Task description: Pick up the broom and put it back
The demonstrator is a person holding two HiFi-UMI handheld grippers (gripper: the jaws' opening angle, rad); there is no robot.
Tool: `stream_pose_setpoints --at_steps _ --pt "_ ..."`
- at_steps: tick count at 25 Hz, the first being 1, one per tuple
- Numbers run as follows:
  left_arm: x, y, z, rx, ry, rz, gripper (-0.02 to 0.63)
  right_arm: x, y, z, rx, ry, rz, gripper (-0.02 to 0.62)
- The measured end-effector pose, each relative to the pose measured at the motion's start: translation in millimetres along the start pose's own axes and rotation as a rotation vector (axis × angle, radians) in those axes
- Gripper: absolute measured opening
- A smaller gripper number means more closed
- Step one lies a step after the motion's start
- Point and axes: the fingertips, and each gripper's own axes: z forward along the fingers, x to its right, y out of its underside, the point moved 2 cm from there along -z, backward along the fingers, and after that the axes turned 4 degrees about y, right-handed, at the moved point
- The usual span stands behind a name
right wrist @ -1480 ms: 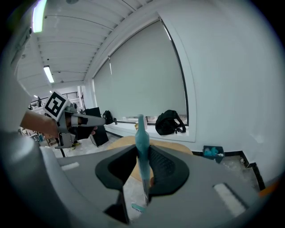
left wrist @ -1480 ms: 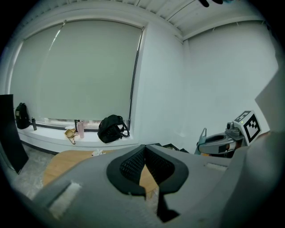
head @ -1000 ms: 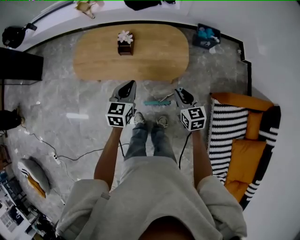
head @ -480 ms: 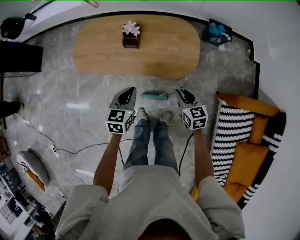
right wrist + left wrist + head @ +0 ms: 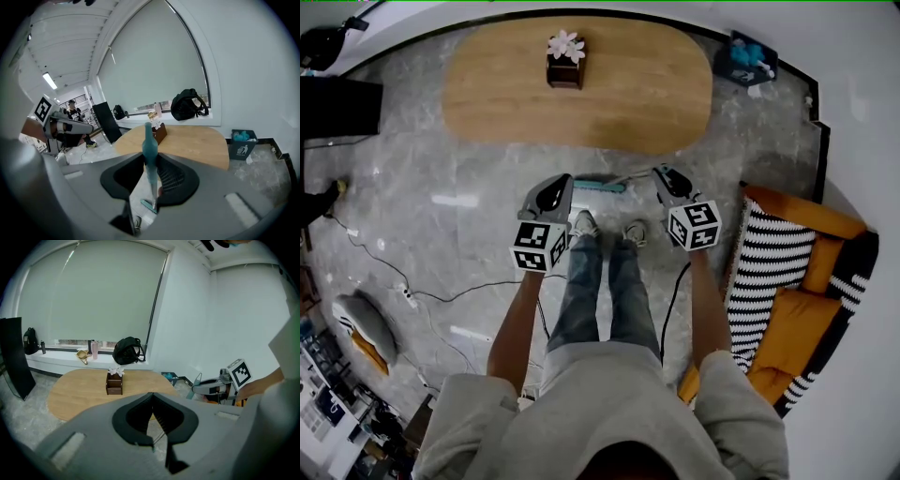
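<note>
- Item 1, broom (image 5: 149, 140): handle clamped in my right hand-held gripper (image 5: 667, 178). Long axis slopes from those jaws down to the brush head (image 5: 600, 185) on the floor (image 5: 441, 234), ahead of my feet (image 5: 605, 228).
- Item 2, left hand-held gripper (image 5: 553, 194): jaws together, empty, just beside the brush head.

The head camera looked steeply down from above the person (image 5: 600, 403) onto the floor (image 5: 441, 216). Each claw camera sat close behind its own jaws, facing the far window (image 5: 93, 296). All three views shared the oval worktop (image 5: 628, 84). The left claw (image 5: 558, 183) and the right claw (image 5: 664, 173) each saw the other sideways.
</note>
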Motion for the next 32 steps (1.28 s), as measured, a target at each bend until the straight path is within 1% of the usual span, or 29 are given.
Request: stream_pose_setpoints --at_steps 7,18,24,32 --pt "-4 7 9 -0.005 -0.001 -0.013 0.003 19 -9 20 0.021 0.0 0.012 0.092" --pt "-10 5 28 0.004 -0.003 -0.014 0.003 48 -29 55 0.05 0.016 0.033 0.094" --pt "-10 9 31 -0.005 -0.003 -0.018 0.003 63 -37 71 0.067 0.032 0.076 0.094" --pt "-14 12 33 -0.01 -0.006 -0.023 0.003 73 -41 83 0.057 0.024 0.078 0.095"
